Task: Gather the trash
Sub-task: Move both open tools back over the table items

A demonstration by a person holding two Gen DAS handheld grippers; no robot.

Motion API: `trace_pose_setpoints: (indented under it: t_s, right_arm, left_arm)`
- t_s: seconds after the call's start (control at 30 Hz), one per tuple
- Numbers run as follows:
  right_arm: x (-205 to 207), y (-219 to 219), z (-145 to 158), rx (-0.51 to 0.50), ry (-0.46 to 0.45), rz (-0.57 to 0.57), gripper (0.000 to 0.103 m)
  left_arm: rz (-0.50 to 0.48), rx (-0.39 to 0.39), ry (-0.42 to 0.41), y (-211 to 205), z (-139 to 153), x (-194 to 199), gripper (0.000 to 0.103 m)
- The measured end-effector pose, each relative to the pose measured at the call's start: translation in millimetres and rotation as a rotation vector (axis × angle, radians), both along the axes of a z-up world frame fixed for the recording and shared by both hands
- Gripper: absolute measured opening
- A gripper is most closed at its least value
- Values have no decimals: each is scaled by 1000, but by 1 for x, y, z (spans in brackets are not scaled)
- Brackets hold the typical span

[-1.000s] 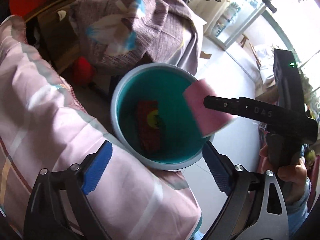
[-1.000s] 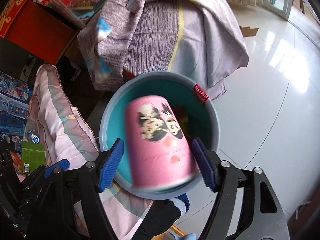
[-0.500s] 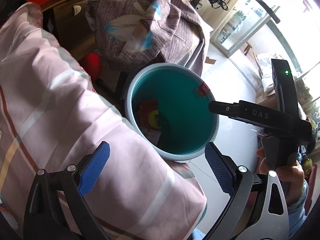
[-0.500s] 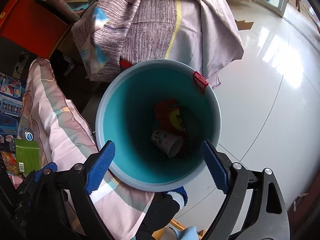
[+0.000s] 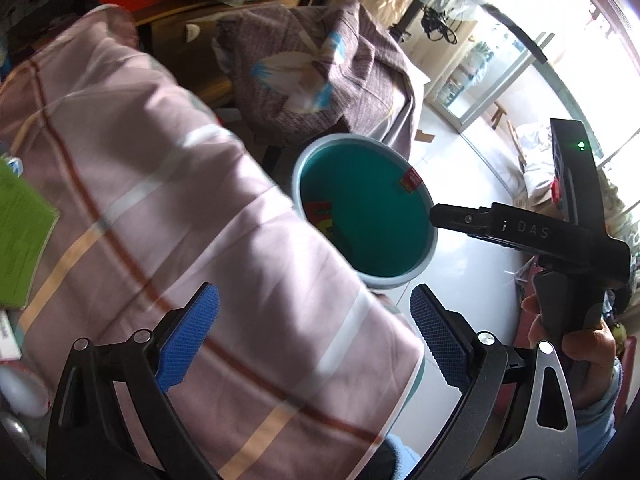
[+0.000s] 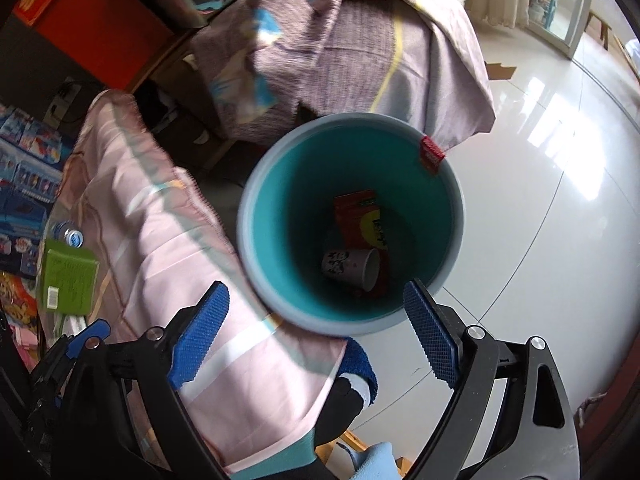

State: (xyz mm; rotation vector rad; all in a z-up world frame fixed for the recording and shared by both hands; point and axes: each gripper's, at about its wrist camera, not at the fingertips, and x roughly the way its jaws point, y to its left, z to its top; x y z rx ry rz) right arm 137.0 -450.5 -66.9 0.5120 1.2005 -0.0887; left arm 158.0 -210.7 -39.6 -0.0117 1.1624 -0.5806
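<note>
A teal bin (image 6: 280,184) with a grey rim stands on the white floor beside the pink-covered table. A pink cartoon paper cup (image 6: 352,268) lies on its side at the bottom, against a red snack packet (image 6: 360,216). My right gripper (image 6: 316,332) hangs above the bin's near rim, open, nothing between its blue pads. My left gripper (image 5: 316,336) is open and empty over the pink cloth, the bin (image 5: 340,152) ahead of it. The right gripper's black body (image 5: 520,232) shows beside the bin in the left wrist view.
A pink striped cloth (image 5: 160,200) covers the table left of the bin. A green box (image 6: 68,280) and a bottle cap (image 6: 68,234) lie on it. A purple-draped piece of furniture (image 6: 340,40) stands behind the bin. White tiled floor (image 6: 540,200) spreads to the right.
The pink cup left my right gripper and dropped to the bin's bottom. Both grippers have pulled back and up from the bin, and more of the pink cloth shows in the left wrist view.
</note>
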Motion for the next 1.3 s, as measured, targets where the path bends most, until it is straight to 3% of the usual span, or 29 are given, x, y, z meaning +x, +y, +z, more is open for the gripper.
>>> trace_pose_setpoints:
  t_s: [0.37, 0.53, 1.0, 1.3]
  right_arm:
    - [-16, 78, 29, -40, -33, 131, 85]
    - [-20, 130, 35, -57, -34, 225, 85]
    - [-37, 301, 29, -79, 12, 552, 85]
    - [-57, 402, 10, -96, 44, 773, 85]
  left_arm:
    - [98, -4, -55, 88, 17, -37, 98]
    - [150, 31, -86, 137, 21, -54, 98]
    - [301, 178, -147, 326, 18, -100, 98]
    - [350, 177, -136, 386, -1, -117, 98]
